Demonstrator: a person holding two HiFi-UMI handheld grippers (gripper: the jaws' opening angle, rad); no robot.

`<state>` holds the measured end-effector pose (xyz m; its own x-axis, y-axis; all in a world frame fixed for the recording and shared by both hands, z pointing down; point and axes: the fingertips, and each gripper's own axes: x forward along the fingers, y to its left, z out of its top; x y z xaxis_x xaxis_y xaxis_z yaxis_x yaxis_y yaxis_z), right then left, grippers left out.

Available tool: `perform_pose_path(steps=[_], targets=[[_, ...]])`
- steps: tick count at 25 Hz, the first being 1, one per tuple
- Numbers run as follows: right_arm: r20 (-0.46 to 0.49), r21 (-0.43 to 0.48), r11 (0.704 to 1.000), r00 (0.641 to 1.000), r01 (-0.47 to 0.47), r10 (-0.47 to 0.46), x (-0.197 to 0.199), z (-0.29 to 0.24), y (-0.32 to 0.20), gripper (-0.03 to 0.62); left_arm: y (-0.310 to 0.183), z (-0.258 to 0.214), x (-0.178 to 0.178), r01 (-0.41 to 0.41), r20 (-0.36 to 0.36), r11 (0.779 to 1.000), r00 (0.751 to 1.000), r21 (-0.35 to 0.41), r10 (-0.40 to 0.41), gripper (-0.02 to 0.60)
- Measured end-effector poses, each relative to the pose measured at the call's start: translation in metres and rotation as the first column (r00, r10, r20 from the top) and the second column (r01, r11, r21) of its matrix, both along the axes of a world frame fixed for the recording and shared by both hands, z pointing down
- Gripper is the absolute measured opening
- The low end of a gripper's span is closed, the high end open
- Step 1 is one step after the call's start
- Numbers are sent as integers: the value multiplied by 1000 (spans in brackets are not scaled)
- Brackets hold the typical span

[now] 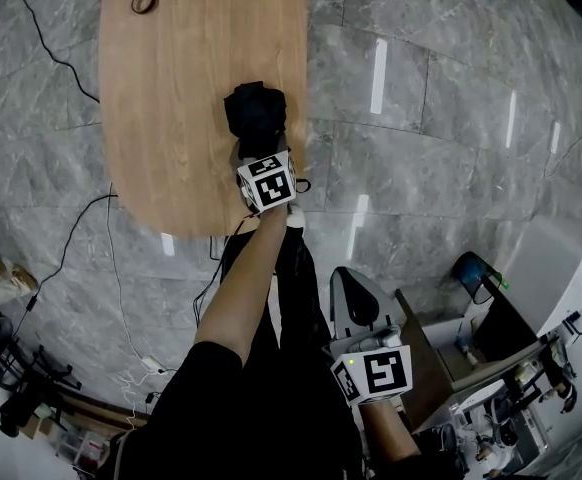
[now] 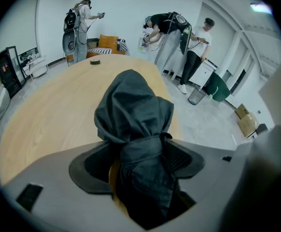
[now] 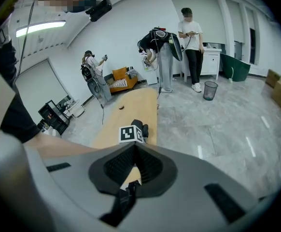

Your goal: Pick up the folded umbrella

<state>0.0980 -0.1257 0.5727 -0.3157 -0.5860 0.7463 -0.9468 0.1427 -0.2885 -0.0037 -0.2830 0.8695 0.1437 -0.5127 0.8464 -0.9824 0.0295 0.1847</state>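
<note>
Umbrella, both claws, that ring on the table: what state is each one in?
folded umbrella: folded up, bundled, gripped by the left claw.
left claw: shut on the folded umbrella.
right claw: shut, holding nothing, away from the table.
ring: lying flat on the table, untouched.

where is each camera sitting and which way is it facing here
Head view: on the person's head, facing steeply down at the oval light wooden table; left arm, left gripper and right gripper show.
Left gripper view: on the left gripper, facing along the table; its jaws clamp the black folded umbrella.
Right gripper view: on the right gripper, off the table, facing it; jaws together, empty.
Shared: head and left gripper views show the umbrella.
</note>
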Motion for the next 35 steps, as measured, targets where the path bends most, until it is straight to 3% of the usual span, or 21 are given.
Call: perform_pose_path(steps=[13,30,35], targets=[[-16,-15,999,999,-31,30,6,1,14,11,1,2,-4,-58,129,998,990,15,56,268],[-4,-14,1000,1000,-23,23,1,3,17,11,19,-1,-12,-161,73,987,984,-9,161,227],[5,-10,1000,1000,-5,5,-11,0,15,11,29,-5,-22,-153,66,988,986,-17,154,227]])
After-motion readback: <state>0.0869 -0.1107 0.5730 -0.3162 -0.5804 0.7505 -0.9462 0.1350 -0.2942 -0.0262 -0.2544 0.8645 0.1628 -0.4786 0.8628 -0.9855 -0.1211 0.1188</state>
